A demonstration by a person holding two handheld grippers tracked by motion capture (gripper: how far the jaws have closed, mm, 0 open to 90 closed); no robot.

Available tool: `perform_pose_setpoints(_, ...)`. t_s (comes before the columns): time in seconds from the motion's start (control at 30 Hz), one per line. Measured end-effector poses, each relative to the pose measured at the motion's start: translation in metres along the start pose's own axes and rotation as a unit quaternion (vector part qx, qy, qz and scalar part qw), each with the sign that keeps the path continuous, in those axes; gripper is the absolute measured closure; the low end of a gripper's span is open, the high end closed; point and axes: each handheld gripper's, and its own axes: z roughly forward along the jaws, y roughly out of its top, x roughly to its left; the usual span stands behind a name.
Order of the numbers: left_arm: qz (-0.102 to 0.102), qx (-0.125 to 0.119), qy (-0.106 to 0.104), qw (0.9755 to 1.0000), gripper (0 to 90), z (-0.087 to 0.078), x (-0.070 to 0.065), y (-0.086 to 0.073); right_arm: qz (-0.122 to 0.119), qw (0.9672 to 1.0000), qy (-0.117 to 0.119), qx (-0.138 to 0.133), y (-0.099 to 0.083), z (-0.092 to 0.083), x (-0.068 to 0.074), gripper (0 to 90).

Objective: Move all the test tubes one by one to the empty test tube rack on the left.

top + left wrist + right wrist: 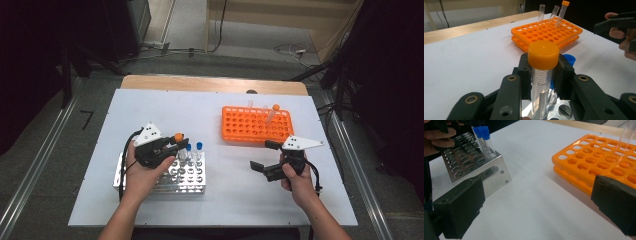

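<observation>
The orange-capped tube stands upright at lower centre of the left gripper view, clamped just under its cap by the left gripper, its foot over the metal rack. The right gripper, lower right, gapes wide and empty, well apart.

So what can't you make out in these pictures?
- Orange-capped tube: its foot is cut off by the bottom edge of the left gripper view.
- Left gripper hides that tube's body in the high view.
- Clear tube: top cut off in the right gripper view.
</observation>
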Motion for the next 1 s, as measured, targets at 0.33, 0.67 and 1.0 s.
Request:
perform_pose_setpoints(0.33, 0.013, 0.01, -0.007, 0.9998, 65.3, 0.0, -0.002, 0.001, -0.002, 1.0, 0.001, 0.002, 0.0, 0.002, 0.0, 0.0)
perform_pose_setpoints(0.67, -0.007, -0.011, -0.028, 0.9995, 43.1, -0.007, -0.004, 0.007, 0.001, 1.0, -0.006, 0.0, 0.0, 0.0, -0.002, 0.0)
perform_pose_setpoints(1.0, -0.016, -0.019, -0.055, 0.9982, 1.3, -0.009, -0.006, 0.009, 0.011, 0.9992, -0.037, -0.005, 0.004, -0.004, -0.014, 0.0)
